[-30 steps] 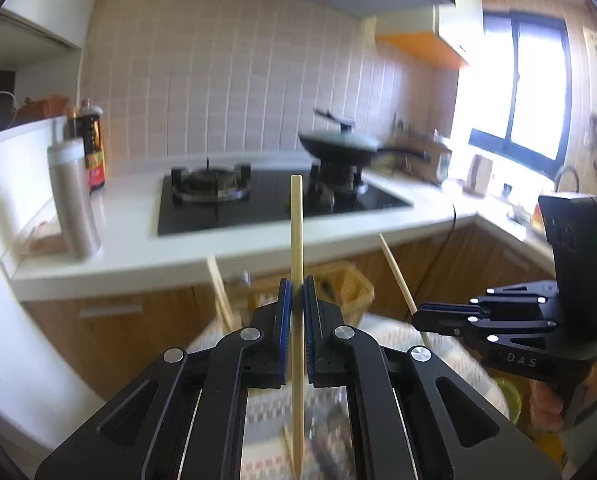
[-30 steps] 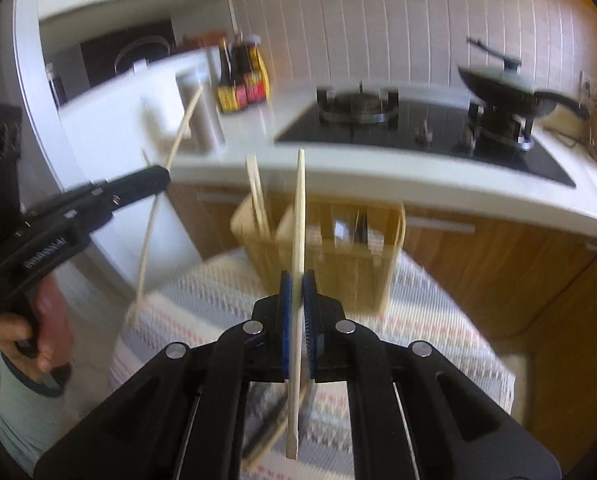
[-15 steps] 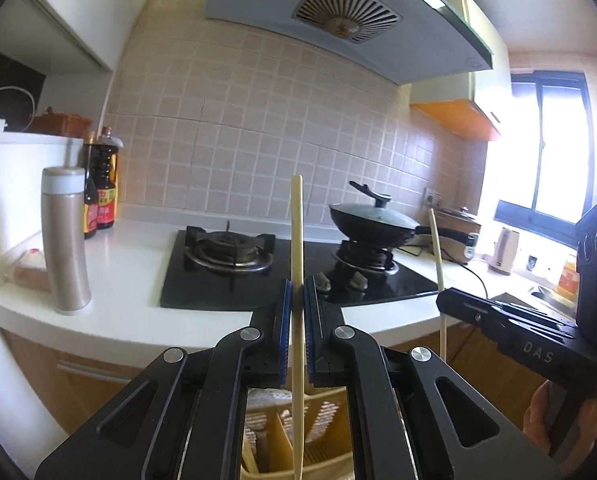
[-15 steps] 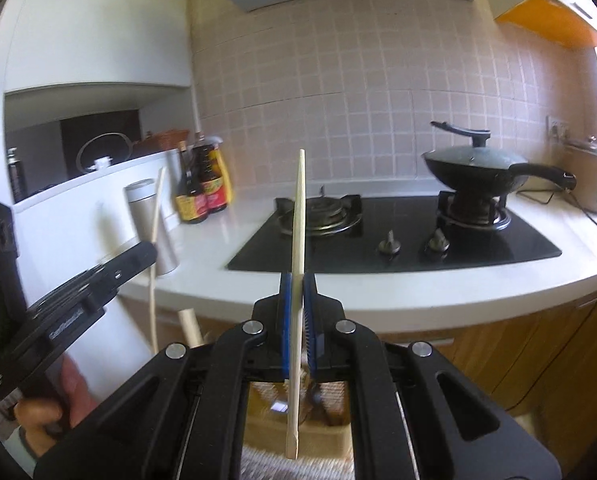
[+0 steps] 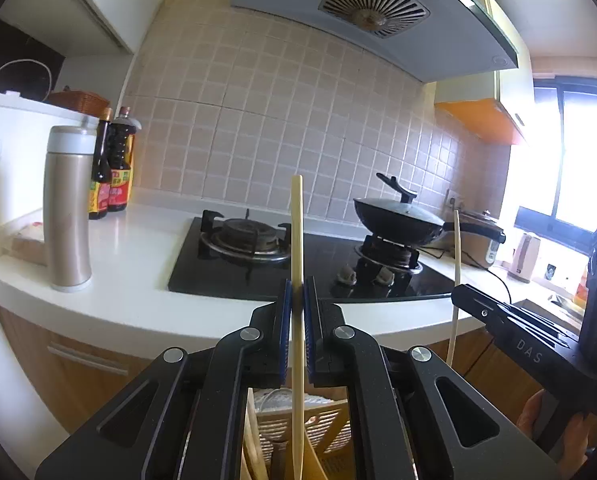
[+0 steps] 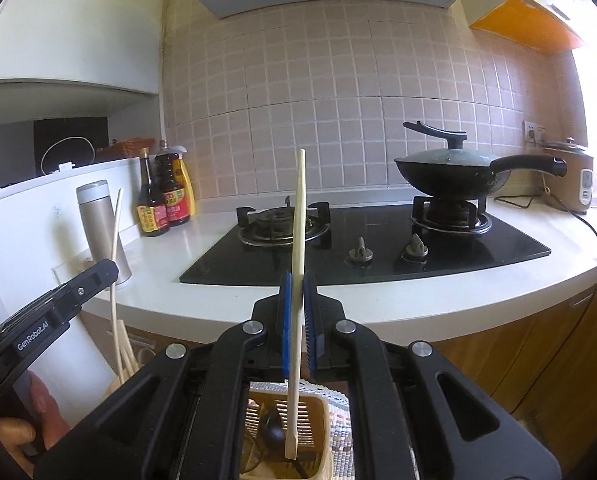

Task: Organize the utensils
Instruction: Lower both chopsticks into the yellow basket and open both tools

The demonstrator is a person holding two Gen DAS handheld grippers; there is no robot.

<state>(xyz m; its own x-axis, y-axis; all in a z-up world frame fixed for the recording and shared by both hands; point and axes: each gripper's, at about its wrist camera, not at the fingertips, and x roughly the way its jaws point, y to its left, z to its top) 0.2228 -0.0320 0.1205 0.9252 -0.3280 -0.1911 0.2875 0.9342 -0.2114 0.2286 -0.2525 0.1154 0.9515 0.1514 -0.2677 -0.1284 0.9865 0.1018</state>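
Observation:
My left gripper [image 5: 297, 298] is shut on a pale wooden chopstick [image 5: 297, 240] held upright; its lower end reaches into the tan slotted utensil basket [image 5: 294, 428] below. My right gripper [image 6: 298, 292] is shut on a second upright chopstick [image 6: 299, 216], whose lower tip hangs over the basket [image 6: 286, 432], where a dark spoon [image 6: 270, 430] lies. In the left wrist view the right gripper [image 5: 458, 294] shows at the right with its chopstick [image 5: 456, 248]. In the right wrist view the left gripper [image 6: 108, 270] shows at the left with its chopstick [image 6: 116, 232].
A white counter [image 6: 418, 300] holds a black gas hob [image 6: 358, 240], a lidded wok [image 6: 450, 172], a steel flask [image 5: 68, 208], sauce bottles [image 5: 114, 168] and a rice cooker [image 6: 570, 176]. A striped cloth [image 6: 340, 432] lies under the basket. Wooden cabinets stand beneath the counter.
Both grippers have tilted up and moved over the basket, from looking down at the table to facing the counter and wall. Each still holds its chopstick, now upright above the basket.

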